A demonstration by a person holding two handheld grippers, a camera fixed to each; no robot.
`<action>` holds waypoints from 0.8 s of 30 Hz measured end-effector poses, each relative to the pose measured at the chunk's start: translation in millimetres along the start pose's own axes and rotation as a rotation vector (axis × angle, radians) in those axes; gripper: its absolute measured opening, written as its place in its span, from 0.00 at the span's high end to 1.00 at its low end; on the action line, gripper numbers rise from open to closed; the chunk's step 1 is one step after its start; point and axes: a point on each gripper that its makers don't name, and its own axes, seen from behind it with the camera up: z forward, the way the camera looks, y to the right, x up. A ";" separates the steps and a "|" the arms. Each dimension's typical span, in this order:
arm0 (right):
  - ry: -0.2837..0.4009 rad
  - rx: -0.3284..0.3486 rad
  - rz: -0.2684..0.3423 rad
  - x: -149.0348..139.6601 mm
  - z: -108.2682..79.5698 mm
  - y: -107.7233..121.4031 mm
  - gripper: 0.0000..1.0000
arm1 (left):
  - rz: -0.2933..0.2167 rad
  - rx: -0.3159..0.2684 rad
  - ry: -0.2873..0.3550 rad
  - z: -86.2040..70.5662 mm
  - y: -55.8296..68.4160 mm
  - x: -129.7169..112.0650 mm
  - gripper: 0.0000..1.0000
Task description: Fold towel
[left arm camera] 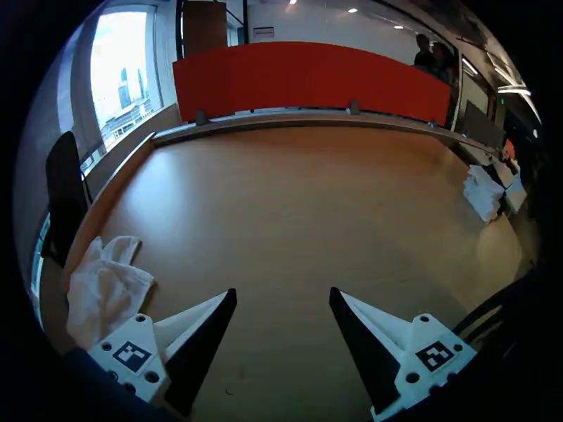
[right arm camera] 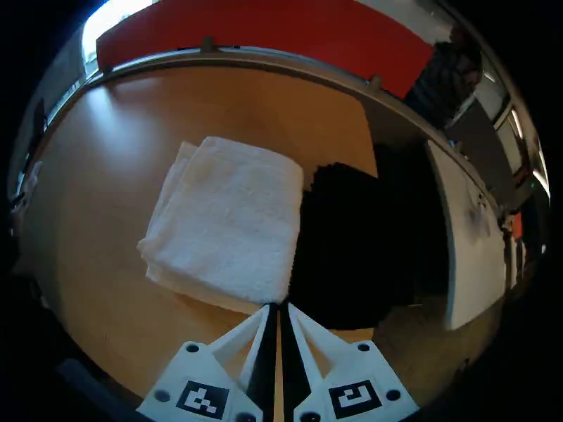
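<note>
Lying just ahead and a little left of the right gripper, the towel sits folded into a thick rectangle on the table. Its long axis runs away from the gripper. That gripper's fingers are together, their tips at the towel's near right corner; whether they pinch any cloth cannot be told. A dark patch borders the towel's right edge.

The left gripper hovers over bare table with its fingers wide apart, holding nothing. A crumpled towel lies near its left finger, and a white stack sits far off to the right. The right gripper is nearer the folded towel, which looks finished. The left is better placed for the crumpled one.
</note>
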 end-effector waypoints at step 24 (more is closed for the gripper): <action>0.006 -0.030 -0.034 -2.3 -4.1 -2.8 0.40 | -0.002 -0.002 0.002 -0.4 -1.7 -0.6 0.02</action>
